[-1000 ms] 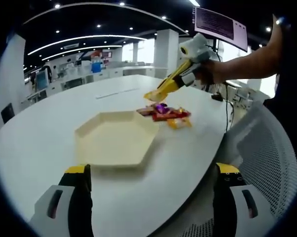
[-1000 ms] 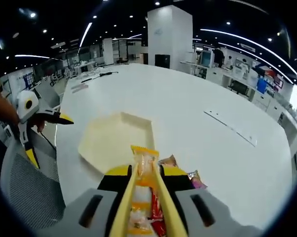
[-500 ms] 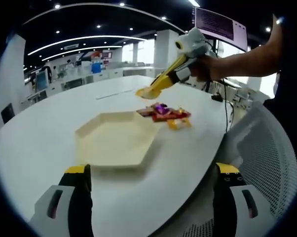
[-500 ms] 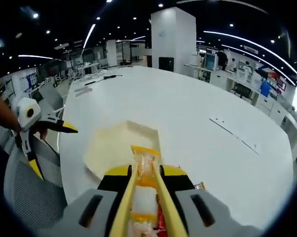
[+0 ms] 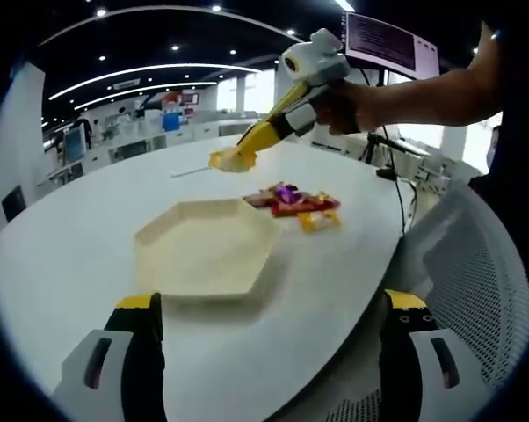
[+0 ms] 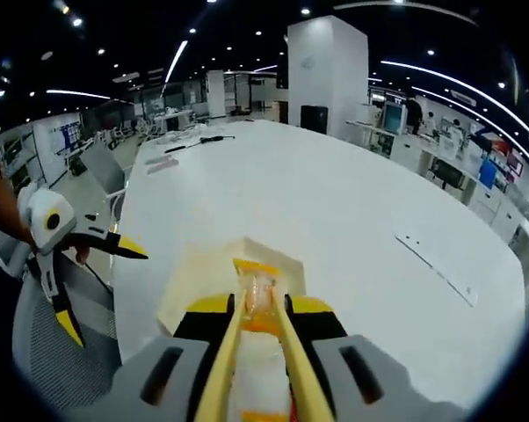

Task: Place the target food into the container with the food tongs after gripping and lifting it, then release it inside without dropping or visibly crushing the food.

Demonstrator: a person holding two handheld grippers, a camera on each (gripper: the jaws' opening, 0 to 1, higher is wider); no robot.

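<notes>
Right tool (image 5: pixel 234 158) is clamped on yellow food tongs (image 6: pixel 257 352), and the tongs pinch a wrapped snack (image 6: pixel 257 290) at their tips. So the target food is airborne, held above the far edge of the hexagonal tray (image 5: pixel 207 251), not yet inside it. In the right gripper view the packet sits squarely between the tong arms with the tray's pale floor (image 6: pixel 199 281) just past it (wrapper looks unsquashed, though the fisheye makes that hard to judge). My read: the height is kept so the packet clears the tray wall before being lowered, and the grip is light enough to avoid crushing. Tray is empty in the left gripper view, nothing in it yet. The other snacks (image 5: pixel 295 202) lie in a small heap on the table (image 5: pixel 62 237) just beside the tray, on the side toward the right tool's arm. Left tool (image 5: pixel 264 352) hangs near the table edge on the tray's near side, jaws spread wide, gripping nothing; seemingly parked out of the way so the tray stays in its camera. Next step by my estimate: bring the tongs in over the tray's middle, lower, then ease open.
</notes>
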